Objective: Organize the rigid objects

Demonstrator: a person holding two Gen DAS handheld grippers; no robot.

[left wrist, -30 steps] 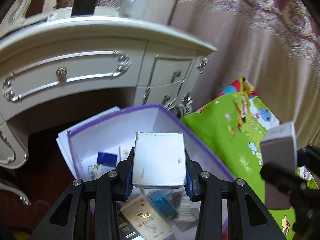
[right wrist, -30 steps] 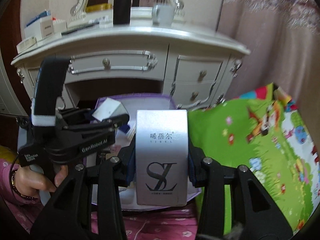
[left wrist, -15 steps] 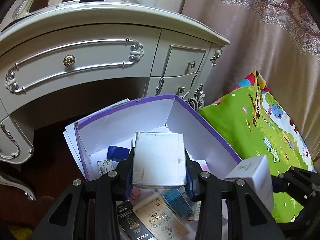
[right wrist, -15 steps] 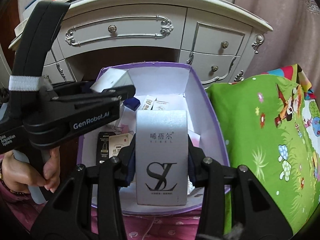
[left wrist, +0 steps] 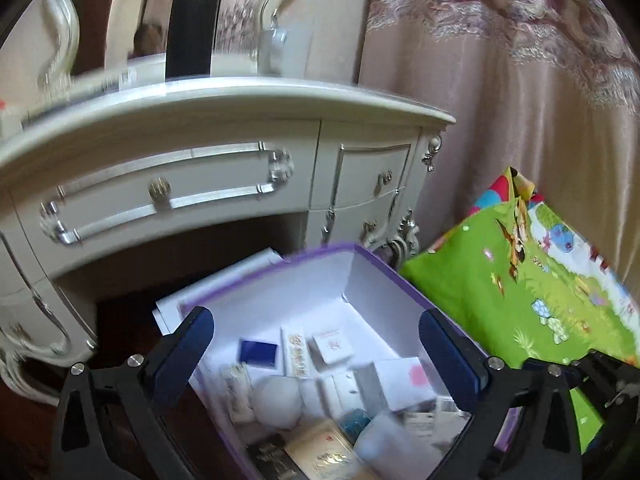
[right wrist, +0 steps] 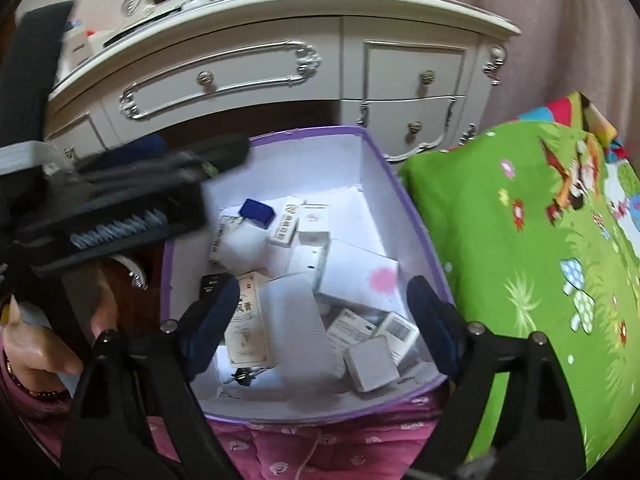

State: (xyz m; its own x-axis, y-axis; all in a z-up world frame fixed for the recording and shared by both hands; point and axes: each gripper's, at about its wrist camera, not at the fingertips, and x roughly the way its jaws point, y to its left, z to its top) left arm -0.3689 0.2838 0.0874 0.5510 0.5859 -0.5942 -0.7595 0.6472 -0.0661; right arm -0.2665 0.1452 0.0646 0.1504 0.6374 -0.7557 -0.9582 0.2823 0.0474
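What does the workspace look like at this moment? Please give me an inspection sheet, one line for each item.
Surface: pink flowered cloth under the near edge of the box.
Job's things: purple-edged white box, open, holding many small cartons; blue case near the back; carton with pink spot on the right.
Clutter: papers behind the box.
Grippers: left gripper open, empty; right gripper open, empty; both over the box.
Cables: nothing seen.
Surroundings: white dresser, curtain, green cartoon mat.
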